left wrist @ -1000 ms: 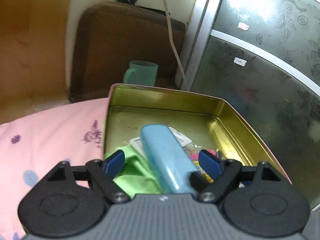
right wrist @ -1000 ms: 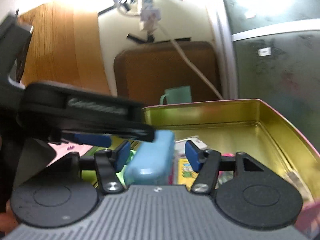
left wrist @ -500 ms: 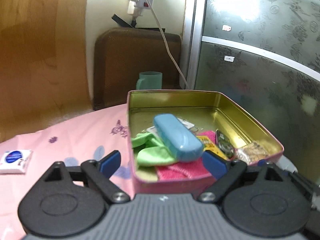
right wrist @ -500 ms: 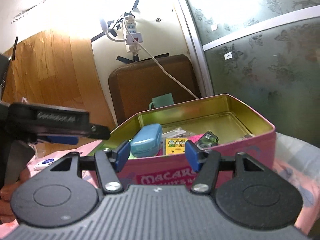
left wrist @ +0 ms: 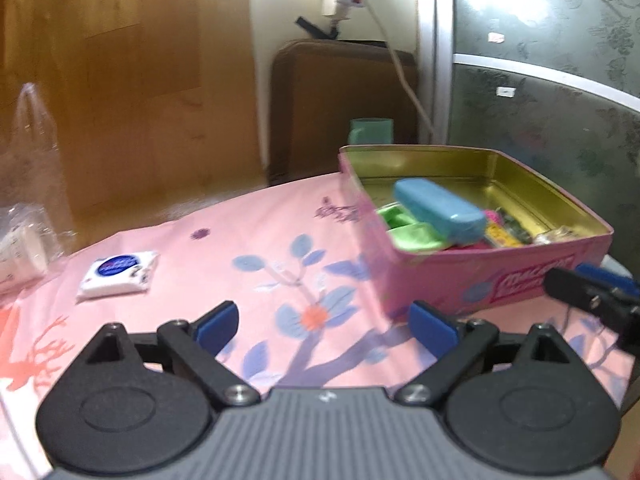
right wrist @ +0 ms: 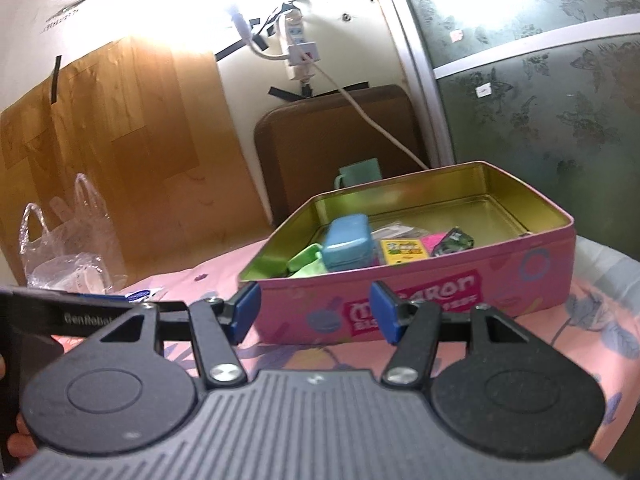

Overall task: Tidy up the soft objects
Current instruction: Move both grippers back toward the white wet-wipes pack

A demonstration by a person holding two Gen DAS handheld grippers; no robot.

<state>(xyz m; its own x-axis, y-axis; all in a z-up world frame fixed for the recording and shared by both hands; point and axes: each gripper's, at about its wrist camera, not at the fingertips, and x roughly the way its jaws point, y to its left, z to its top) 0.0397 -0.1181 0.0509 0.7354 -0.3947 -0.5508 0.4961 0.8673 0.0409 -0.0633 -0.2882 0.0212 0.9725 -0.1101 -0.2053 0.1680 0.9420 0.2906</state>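
Left tool (left wrist: 324, 326): jaws opening, nothing between them. Right tool (right wrist: 314, 312): released, empty. Pink tin (right wrist: 520, 264) wall hides the lower contents; blue case (right wrist: 346, 242) partly covers green cloth (right wrist: 306, 260).

Glare bleaches the upper wall (right wrist: 168, 4); left wrist view motion-blurred, edges fisheye-bent

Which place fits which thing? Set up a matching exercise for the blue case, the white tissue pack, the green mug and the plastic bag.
Things:
1. blue case
2. white tissue pack
3. green mug
4. plastic bag

Places:
A. behind the tin
B. flat on the pink cloth
C. inside the tin
D. by the wooden board

Pairs: 1-C, 2-B, 3-A, 4-D
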